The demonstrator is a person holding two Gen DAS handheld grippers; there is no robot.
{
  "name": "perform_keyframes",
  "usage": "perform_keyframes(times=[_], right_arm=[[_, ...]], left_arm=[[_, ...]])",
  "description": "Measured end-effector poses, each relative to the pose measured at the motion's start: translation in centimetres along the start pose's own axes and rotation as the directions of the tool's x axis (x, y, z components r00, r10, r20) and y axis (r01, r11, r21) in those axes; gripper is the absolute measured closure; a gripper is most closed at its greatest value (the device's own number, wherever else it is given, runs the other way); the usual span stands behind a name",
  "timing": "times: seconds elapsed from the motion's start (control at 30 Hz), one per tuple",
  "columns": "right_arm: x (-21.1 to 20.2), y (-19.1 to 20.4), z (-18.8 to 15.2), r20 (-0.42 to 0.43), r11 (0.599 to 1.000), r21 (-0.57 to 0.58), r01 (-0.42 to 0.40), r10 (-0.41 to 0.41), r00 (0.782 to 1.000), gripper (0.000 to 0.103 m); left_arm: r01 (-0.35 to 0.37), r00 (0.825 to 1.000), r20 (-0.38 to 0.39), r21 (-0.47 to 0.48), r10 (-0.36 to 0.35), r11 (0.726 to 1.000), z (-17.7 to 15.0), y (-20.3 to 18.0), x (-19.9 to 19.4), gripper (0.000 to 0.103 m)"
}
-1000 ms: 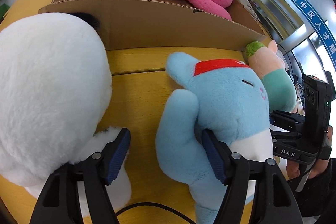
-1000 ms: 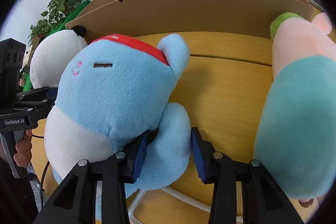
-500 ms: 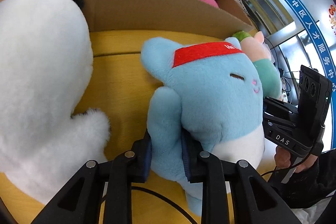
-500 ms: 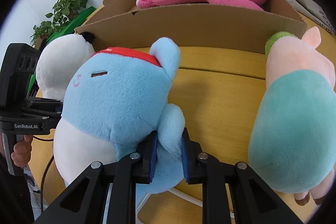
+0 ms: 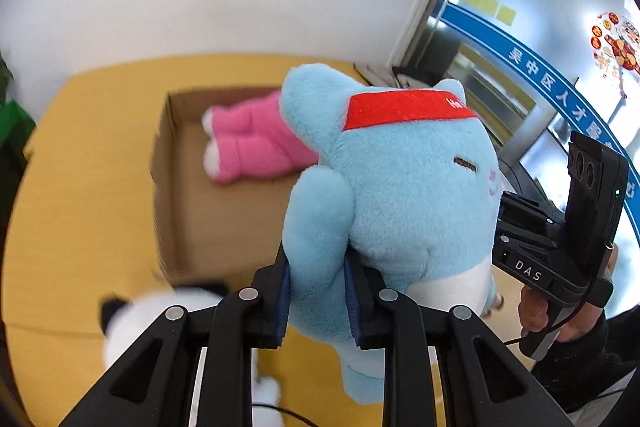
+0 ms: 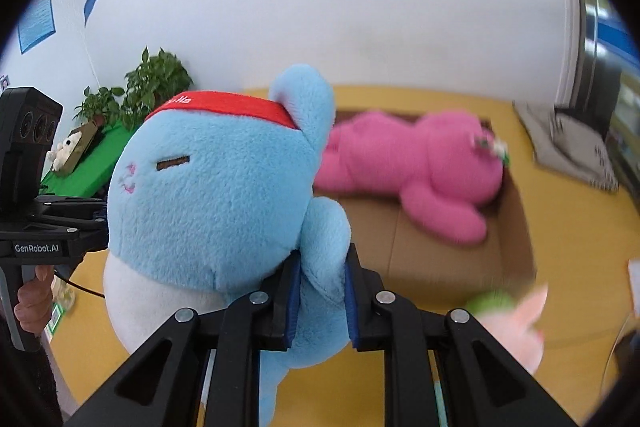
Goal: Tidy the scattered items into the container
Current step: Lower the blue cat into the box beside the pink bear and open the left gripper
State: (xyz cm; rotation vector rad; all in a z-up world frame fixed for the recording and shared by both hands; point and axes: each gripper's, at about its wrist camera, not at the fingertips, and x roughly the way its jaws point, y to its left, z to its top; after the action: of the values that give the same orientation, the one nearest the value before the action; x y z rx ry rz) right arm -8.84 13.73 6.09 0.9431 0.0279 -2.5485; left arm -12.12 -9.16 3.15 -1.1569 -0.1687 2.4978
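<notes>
From the left wrist view, the left claw is clenching on one arm of the blue plush, which a second ago was lying on the surface in front of the cardboard box. The toy is now hanging in the air, lifted clear of the wood, and the camera is looking down into the box from above instead of at its front wall. The pink plush is lying inside, toward the box's far wall. The white plush is sitting on the surface just outside the box's near wall. The right claw's body is showing beyond the blue toy.

From the right wrist view, the right claw is gripping the blue plush's other arm, where a second ago its fingers were standing open around that arm. So both claws are carrying one toy together. The pink plush is resting on the box floor with bare cardboard in front of it. The pink-and-green plush is lying on the surface by the box's near right corner.

In my judgement the lift is putting the blue toy on its way over the near wall, with the other two toys outside the box left to tidy.
</notes>
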Motion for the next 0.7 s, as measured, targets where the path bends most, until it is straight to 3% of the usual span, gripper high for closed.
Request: perform_keyframes(times=[0.17, 0.33, 0.53, 0.7], right_arm=[[3.1, 0.0, 5.7, 0.059, 1.000, -0.001, -0.016, 0.016, 0.998, 0.085], [9.7, 0.6, 8.6, 0.039, 0.999, 0.030, -0.023, 0.022, 0.999, 0.085], [18.3, -0.3, 6.2, -0.085, 0.993, 0.114, -0.033, 0.043, 0.995, 0.085], [23.5, -0.7, 2.9, -0.232, 0.991, 0.129, -0.019, 0.049, 0.972, 0.085]], left_arm=[[-0.042, 0.999, 0.018, -0.005, 0.042, 0.999, 5.6, 3.9, 0.9, 0.079], [-0.088, 0.994, -0.074, -0.037, 0.085, 0.995, 6.0, 7.8, 5.9, 0.079], [-0.148, 0.974, -0.186, -0.069, 0.133, 0.987, 6.5, 12.5, 12.0, 0.079], [-0.199, 0.946, -0.273, -0.072, 0.173, 0.977, 6.1, 15.3, 16.2, 0.079]])
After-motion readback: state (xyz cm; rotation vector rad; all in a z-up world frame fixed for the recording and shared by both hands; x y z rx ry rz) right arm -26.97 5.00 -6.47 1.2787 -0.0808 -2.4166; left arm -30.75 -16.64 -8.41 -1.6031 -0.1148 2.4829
